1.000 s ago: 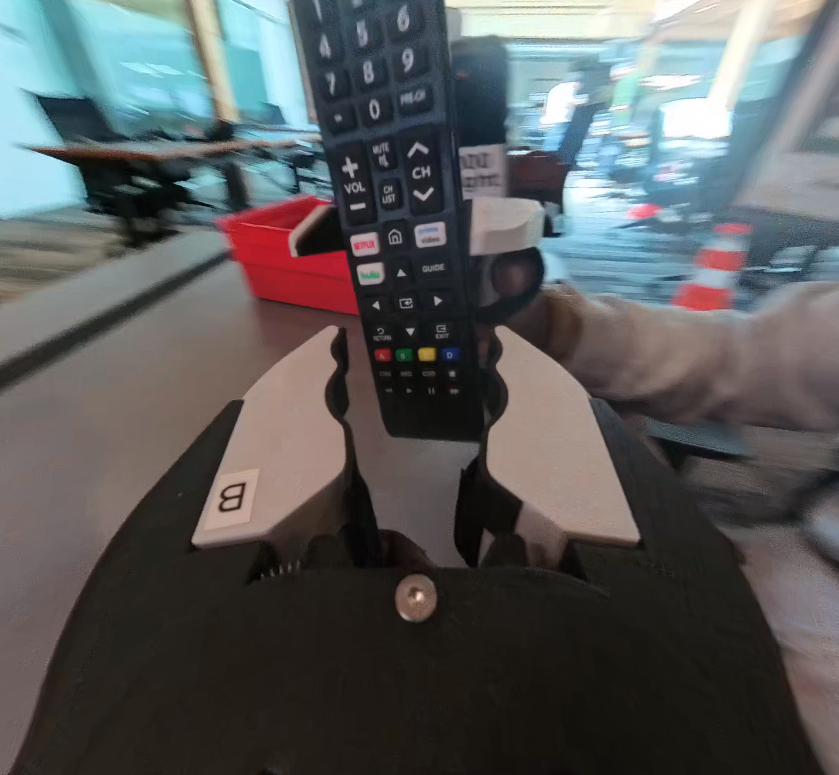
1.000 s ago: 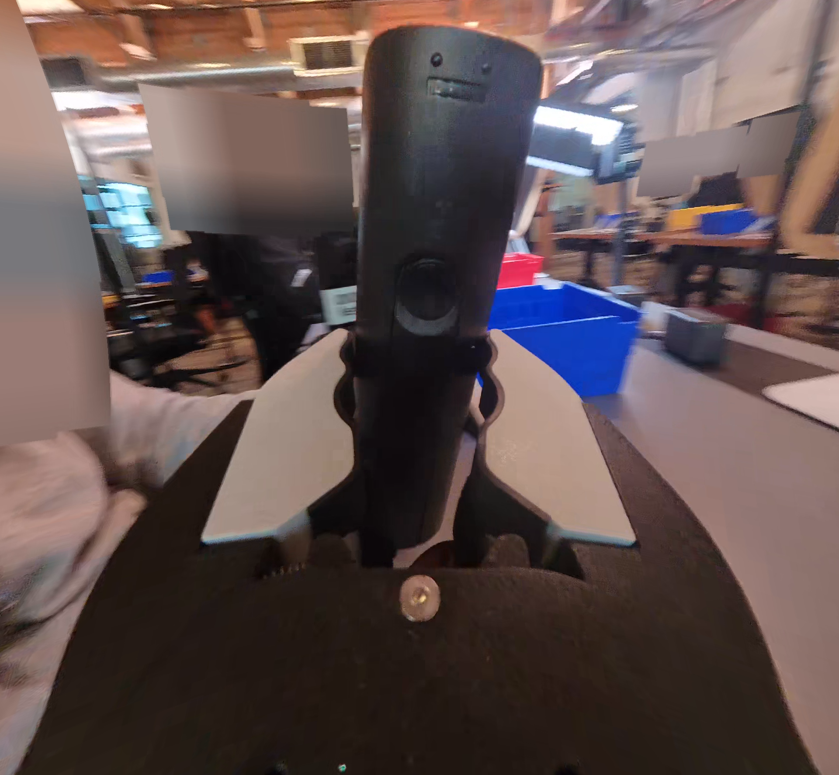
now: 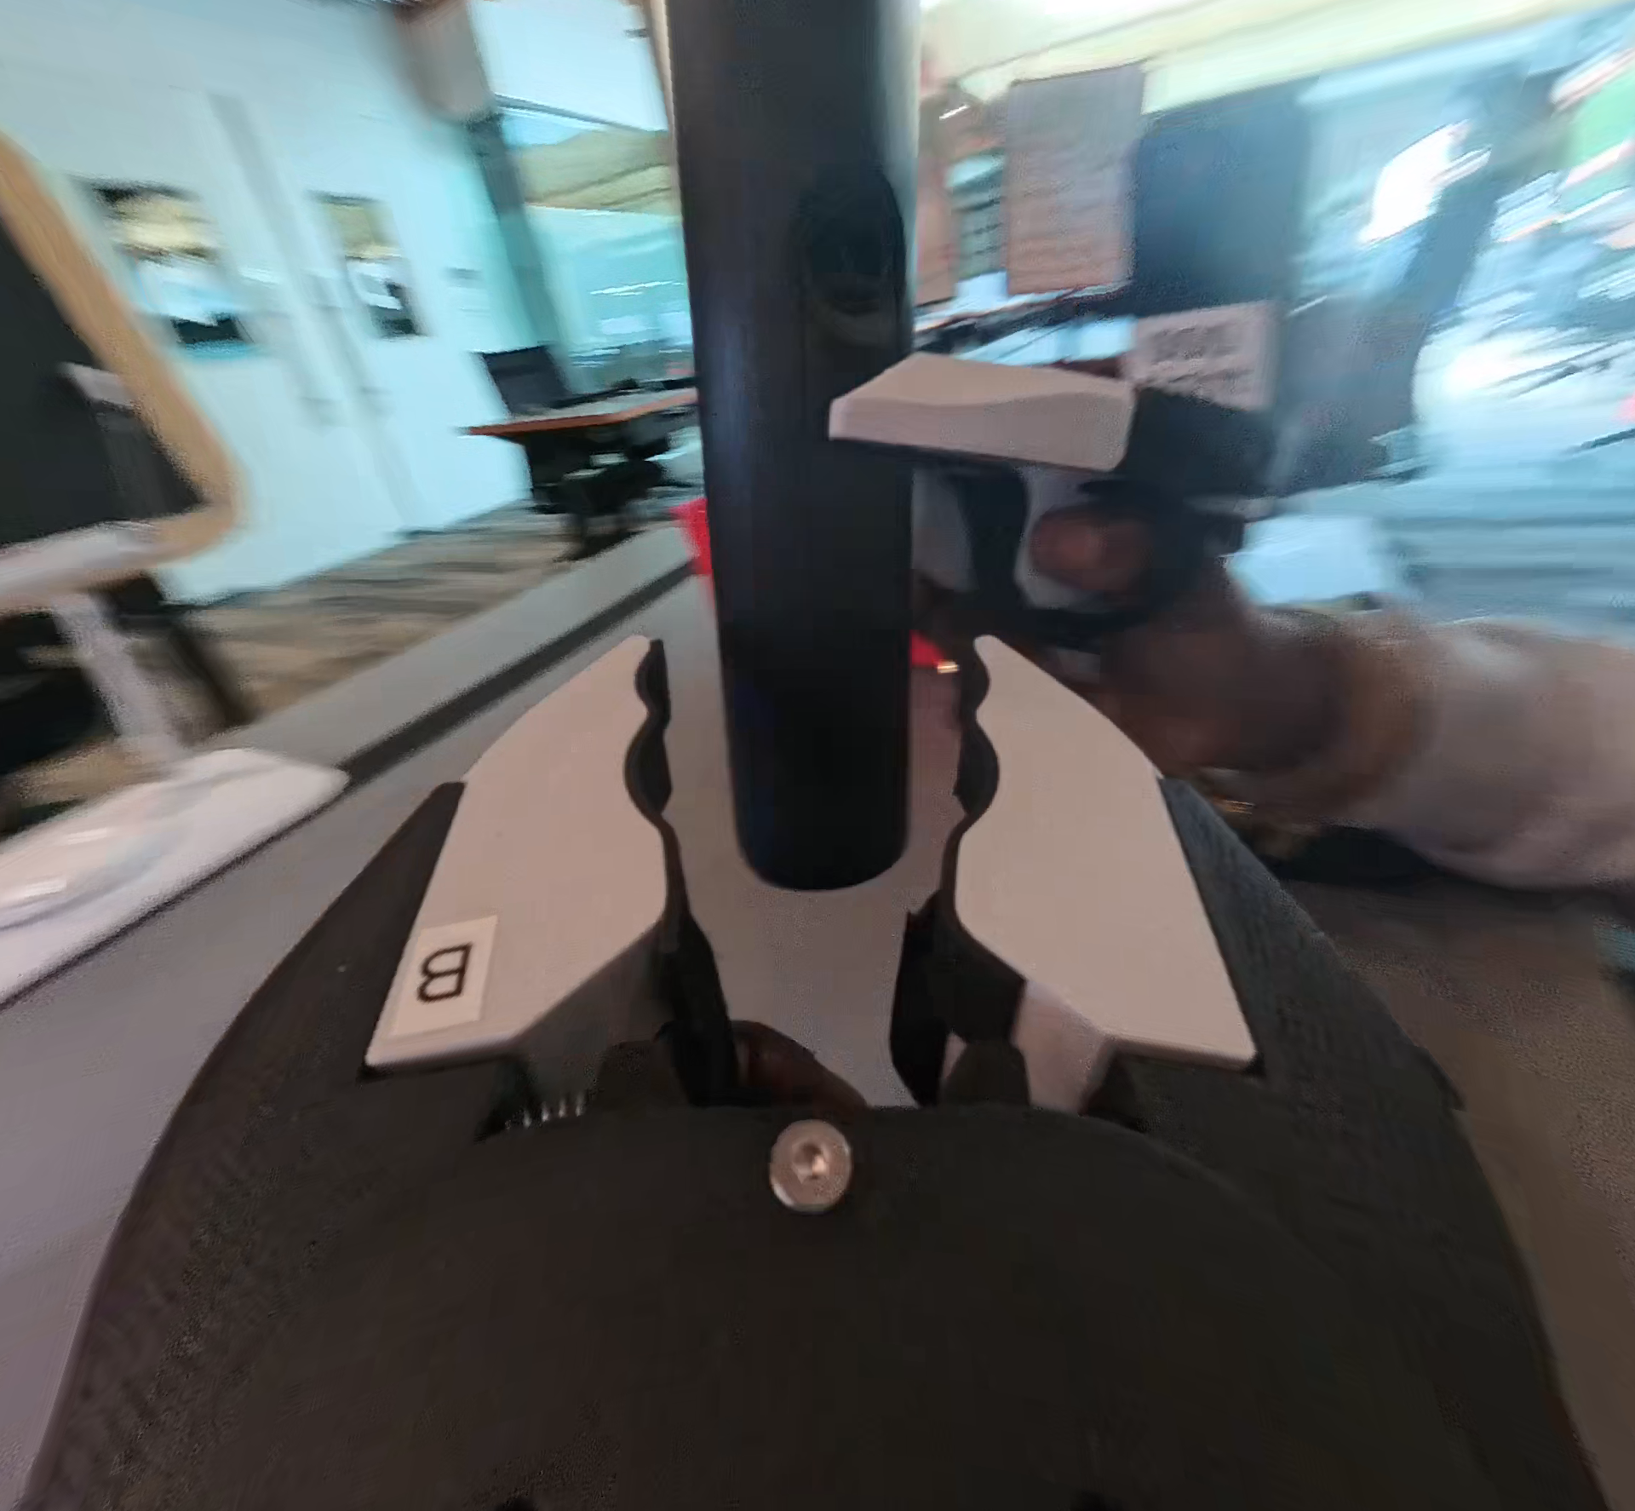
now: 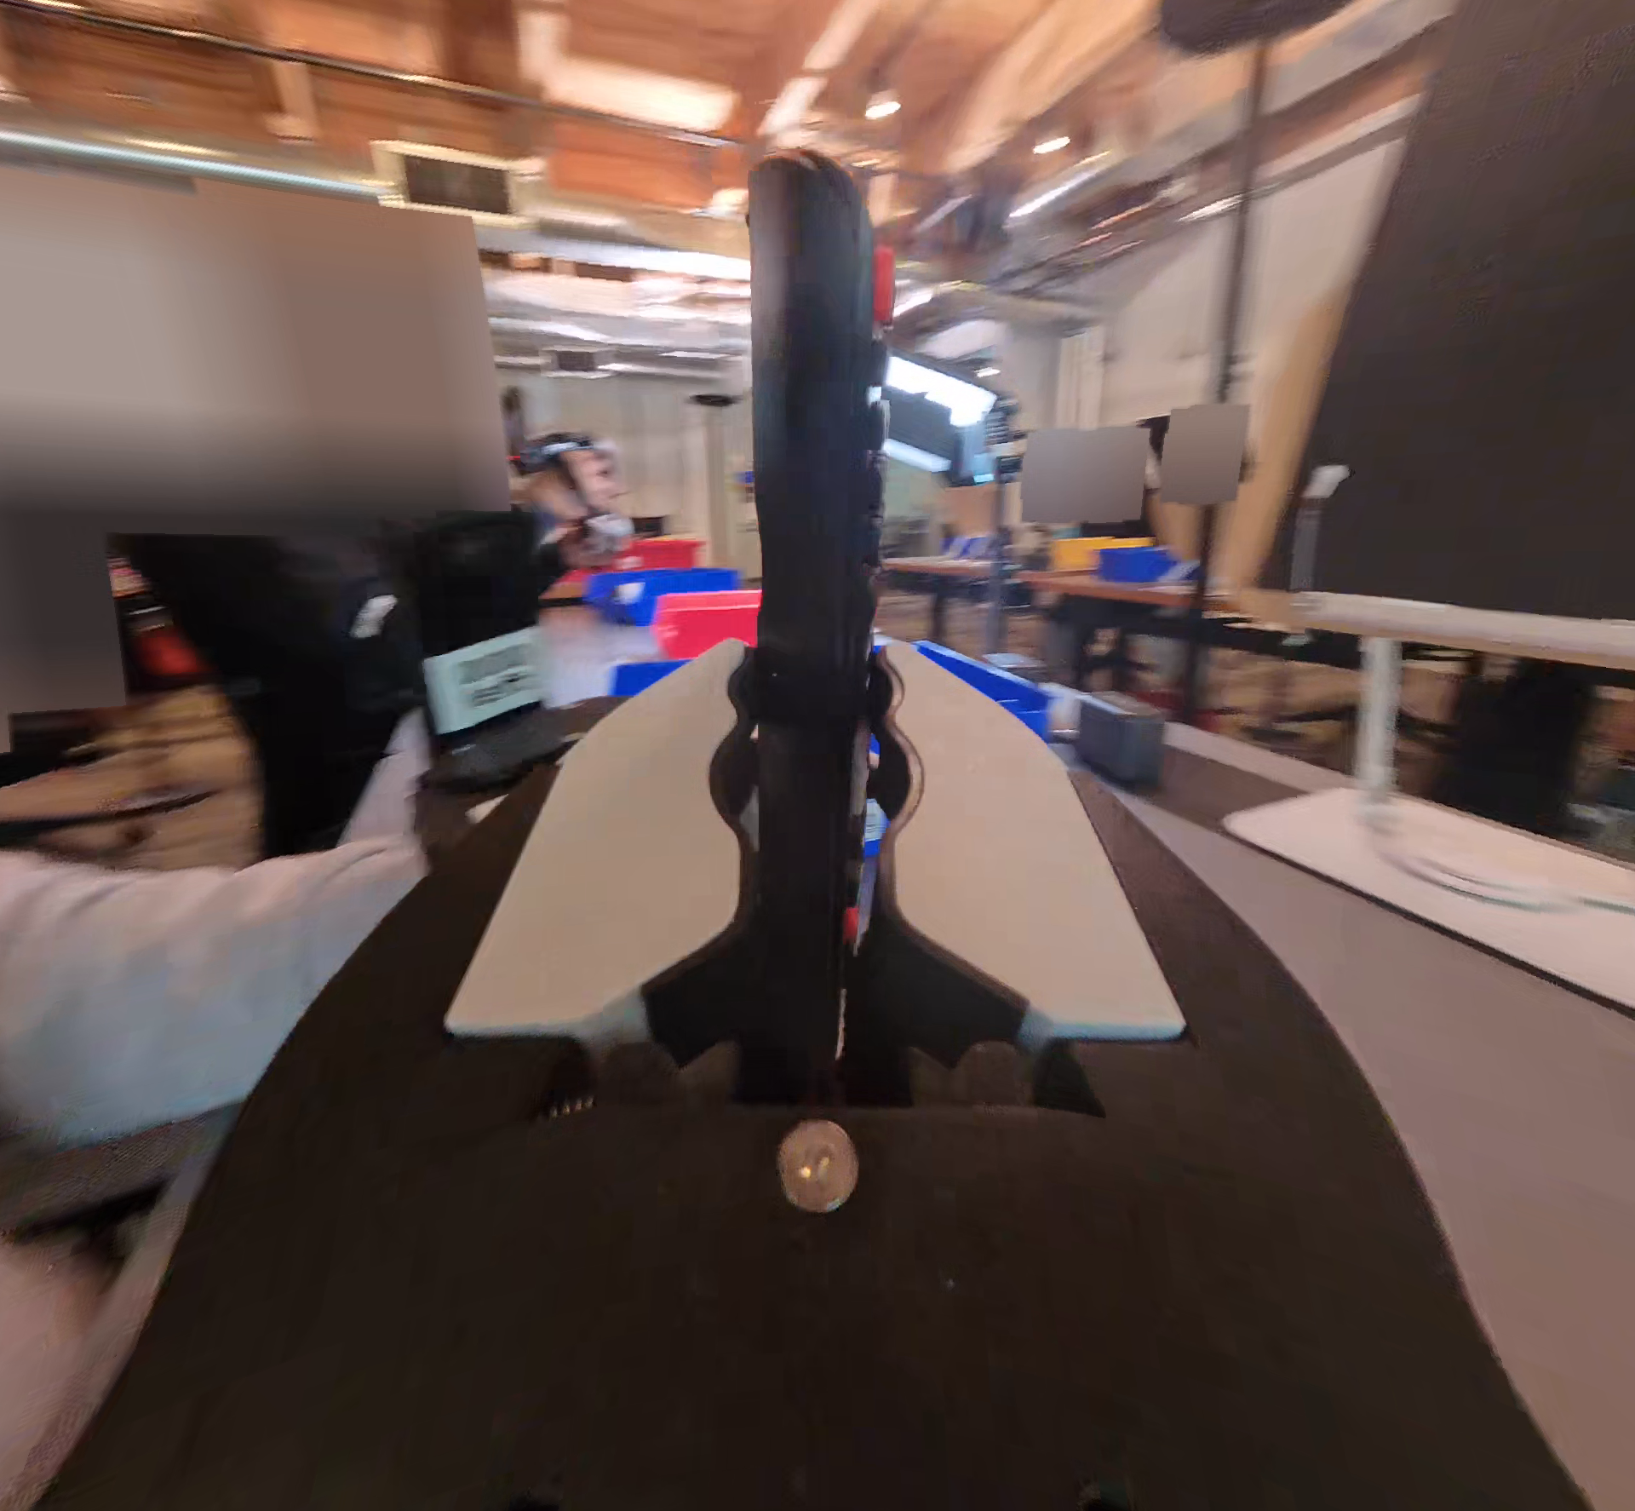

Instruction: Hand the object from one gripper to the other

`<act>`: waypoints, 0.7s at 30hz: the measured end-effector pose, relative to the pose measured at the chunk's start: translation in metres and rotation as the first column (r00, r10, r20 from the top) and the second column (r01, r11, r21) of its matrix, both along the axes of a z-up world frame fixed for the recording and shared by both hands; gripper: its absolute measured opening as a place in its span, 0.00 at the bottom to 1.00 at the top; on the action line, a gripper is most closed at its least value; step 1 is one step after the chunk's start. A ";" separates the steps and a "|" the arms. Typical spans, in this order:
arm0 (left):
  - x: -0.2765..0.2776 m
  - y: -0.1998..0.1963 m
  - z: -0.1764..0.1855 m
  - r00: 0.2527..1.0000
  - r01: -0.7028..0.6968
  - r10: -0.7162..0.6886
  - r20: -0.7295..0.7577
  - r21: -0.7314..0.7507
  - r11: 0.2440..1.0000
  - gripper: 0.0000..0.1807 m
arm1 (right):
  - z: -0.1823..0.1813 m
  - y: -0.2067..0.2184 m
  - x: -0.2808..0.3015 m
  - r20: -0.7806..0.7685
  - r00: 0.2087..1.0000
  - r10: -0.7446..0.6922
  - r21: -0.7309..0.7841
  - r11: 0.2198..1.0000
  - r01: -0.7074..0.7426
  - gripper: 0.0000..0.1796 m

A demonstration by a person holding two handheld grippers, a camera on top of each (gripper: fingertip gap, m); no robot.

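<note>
A black TV remote [image 4: 809, 451] stands upright. My right gripper [image 4: 814, 659] is shut on its lower part, and I see it edge-on with the buttons facing right. In the left wrist view the remote's smooth back [image 3: 796, 407] faces me. Its bottom end hangs between the fingers of my left gripper [image 3: 814, 654], which is open, with a gap on each side. One grey finger of the right gripper [image 3: 982, 415] shows against the remote's right side, with a hand and pale sleeve [image 3: 1460, 761] behind it.
The grey table [image 3: 177, 982] lies below. A red bin [image 3: 694, 535] sits behind the remote. Blue bins [image 4: 973, 681], a red bin [image 4: 708, 619] and a small grey box [image 4: 1119, 747] stand at the far end. A white stand base [image 4: 1416, 849] is on the right. My right fingertips sit around 5 centimetres from my left ones.
The remote has turned about its long axis: the left view showed its buttons, now its back; the right view showed its back, now its edge. Both views have swung. The right grip holds.
</note>
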State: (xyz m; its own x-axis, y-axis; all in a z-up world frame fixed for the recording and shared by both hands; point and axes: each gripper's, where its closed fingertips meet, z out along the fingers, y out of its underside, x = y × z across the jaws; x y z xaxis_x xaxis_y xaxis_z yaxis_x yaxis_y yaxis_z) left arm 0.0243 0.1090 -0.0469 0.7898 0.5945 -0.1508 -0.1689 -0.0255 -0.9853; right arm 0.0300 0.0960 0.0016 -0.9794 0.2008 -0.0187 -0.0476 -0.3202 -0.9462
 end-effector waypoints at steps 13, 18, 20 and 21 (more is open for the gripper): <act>-0.016 -0.004 -0.012 0.950 -0.291 0.256 -0.181 -0.210 0.933 0.31 | -0.011 -0.016 -0.001 -0.087 0.959 -0.271 -0.008 0.962 0.272 0.14; 0.002 0.003 -0.004 0.997 -0.050 0.045 -0.057 -0.092 0.995 0.30 | 0.000 -0.017 0.016 -0.117 0.990 -0.082 -0.024 0.997 0.080 0.22; 0.020 0.009 0.004 0.989 0.148 -0.148 -0.008 -0.003 0.989 0.30 | 0.010 -0.010 0.023 -0.117 0.992 0.039 -0.071 0.996 -0.048 0.29; 0.028 0.012 0.005 0.971 0.235 -0.236 0.032 0.033 0.971 0.30 | 0.012 -0.007 0.025 -0.100 0.989 0.107 -0.079 0.990 -0.115 0.31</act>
State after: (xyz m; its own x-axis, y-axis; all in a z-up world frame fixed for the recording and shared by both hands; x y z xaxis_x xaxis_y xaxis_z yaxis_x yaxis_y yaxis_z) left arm 0.0526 0.1205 -0.0415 0.9128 0.3945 -0.1054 -0.1315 0.0397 -0.9905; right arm 0.0552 0.0891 0.0133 -0.9937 0.0921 0.0638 -0.0961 -0.4073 -0.9082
